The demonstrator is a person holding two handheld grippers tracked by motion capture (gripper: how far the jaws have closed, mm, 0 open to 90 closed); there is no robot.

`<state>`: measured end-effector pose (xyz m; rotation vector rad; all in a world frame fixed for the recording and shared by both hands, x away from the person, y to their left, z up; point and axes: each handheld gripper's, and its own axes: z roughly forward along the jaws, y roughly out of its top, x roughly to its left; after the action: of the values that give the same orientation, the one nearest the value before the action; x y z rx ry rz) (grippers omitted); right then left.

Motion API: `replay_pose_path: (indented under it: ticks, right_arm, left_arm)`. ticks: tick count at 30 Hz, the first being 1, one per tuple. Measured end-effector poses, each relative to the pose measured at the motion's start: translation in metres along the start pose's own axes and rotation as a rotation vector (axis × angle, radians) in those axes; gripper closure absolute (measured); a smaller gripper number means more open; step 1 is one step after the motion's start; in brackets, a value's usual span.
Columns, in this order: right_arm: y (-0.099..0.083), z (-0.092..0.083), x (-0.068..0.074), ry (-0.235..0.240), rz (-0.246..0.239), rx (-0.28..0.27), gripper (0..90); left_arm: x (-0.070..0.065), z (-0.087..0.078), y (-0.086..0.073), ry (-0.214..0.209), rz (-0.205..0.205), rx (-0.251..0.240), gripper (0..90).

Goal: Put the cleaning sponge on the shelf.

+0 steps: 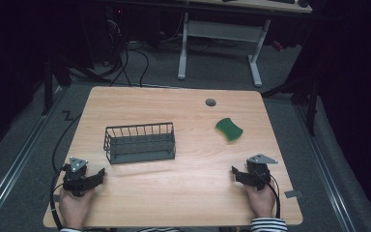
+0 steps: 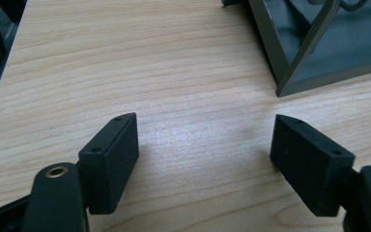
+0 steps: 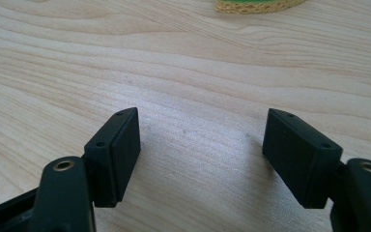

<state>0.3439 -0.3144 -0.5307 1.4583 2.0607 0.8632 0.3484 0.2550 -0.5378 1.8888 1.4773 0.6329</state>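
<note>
A dark grey wire basket (image 1: 140,142) stands left of the table's middle, and its near corner (image 2: 314,58) fills the top right of the left gripper view. A green sponge (image 1: 229,129) with a yellow underside lies at the right, its edge (image 3: 258,6) at the top of the right gripper view. My left gripper (image 1: 96,177) rests low on the wood near the front left, open, nothing between its jaws (image 2: 205,154). My right gripper (image 1: 236,174) sits near the front right, open over bare wood (image 3: 200,154).
The light wooden table (image 1: 183,193) has a grey cable grommet (image 1: 210,102) near its far edge. Black cables (image 1: 58,145) trail off the left side. A white desk frame (image 1: 220,43) stands on the floor behind the table.
</note>
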Motion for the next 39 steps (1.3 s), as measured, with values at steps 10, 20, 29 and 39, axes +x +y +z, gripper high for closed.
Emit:
replay_pose_path:
  ticks: [10,20,29,39]
  right_arm:
    - [0.000,0.000,0.000,0.002,0.005,0.000,29.7]
    - [0.000,0.000,0.001,-0.002,0.007,-0.001,30.7]
    - [0.001,0.000,0.001,0.000,0.021,-0.004,38.6]
    - [0.015,-0.007,0.022,0.087,-0.018,-0.090,48.2]
  left_arm:
    - [0.001,0.000,0.000,-0.005,-0.003,0.001,26.1]
    - [0.000,0.000,0.000,-0.002,0.000,0.001,26.4]
    - [0.001,-0.001,0.000,-0.015,-0.024,-0.009,26.3]
    - [-0.008,-0.006,0.002,-0.091,-0.009,-0.031,33.6]
